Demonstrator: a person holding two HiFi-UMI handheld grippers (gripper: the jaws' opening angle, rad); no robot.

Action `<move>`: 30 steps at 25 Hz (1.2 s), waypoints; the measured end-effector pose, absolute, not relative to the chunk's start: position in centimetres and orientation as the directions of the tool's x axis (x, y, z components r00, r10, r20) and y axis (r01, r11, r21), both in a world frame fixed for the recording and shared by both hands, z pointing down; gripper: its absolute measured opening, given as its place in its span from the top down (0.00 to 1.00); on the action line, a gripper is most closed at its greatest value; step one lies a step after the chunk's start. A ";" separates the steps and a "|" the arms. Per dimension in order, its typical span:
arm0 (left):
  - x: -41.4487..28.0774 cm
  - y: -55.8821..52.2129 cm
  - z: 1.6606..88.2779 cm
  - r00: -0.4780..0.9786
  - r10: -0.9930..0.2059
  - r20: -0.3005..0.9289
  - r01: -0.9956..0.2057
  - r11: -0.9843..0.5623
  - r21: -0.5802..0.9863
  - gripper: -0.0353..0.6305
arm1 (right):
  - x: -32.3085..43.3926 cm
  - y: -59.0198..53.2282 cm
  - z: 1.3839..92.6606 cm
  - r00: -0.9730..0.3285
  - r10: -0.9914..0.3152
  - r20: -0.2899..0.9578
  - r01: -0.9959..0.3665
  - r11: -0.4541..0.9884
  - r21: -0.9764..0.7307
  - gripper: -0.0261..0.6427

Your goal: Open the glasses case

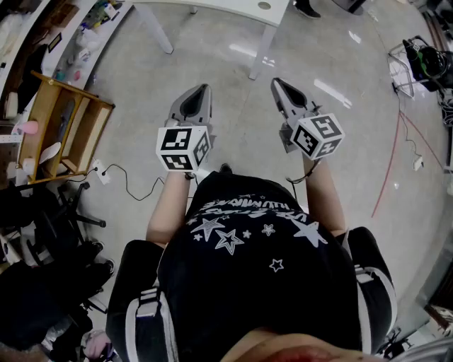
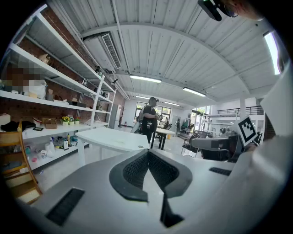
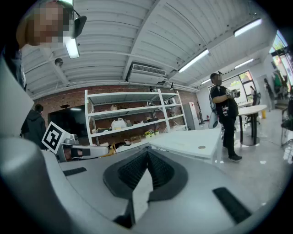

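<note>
grippers out front, nothing started
left gripper (image 1: 204, 88) and right gripper (image 1: 276, 82) pinched closed, empty, aimed toward the white table (image 1: 228, 8); no glasses case in sight, likely just approaching.

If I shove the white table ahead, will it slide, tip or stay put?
It would probably slide rather than tip: the table has a broad top on widely spaced legs, and the floor looks glossy. It seems stiff and fairly heavy, so expect some resistance before it moves.
</note>
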State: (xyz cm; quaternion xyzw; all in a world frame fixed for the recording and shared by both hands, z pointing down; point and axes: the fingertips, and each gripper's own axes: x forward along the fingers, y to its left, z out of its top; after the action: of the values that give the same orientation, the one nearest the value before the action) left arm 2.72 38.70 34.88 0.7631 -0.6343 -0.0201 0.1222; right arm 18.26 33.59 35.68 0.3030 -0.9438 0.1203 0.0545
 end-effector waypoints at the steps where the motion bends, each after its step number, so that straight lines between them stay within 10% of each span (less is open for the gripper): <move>1: 2.4 38.5 34.9 0.194 -0.972 0.129 -0.964 -0.164 0.211 0.93 | 18.0 33.4 35.7 -0.812 -0.559 0.168 -0.584 0.784 -0.211 0.95; 30: -1.2 21.1 36.3 0.138 -0.971 0.195 -0.980 -0.106 0.166 0.93 | 14.1 13.0 39.1 -0.850 -0.506 0.143 -0.523 0.784 -0.335 0.95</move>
State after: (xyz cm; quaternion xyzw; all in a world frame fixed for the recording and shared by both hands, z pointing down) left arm -1.24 21.12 36.26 0.7435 -0.6561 0.0186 0.1278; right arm 14.13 12.97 39.13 0.2726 -0.9441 0.1839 0.0224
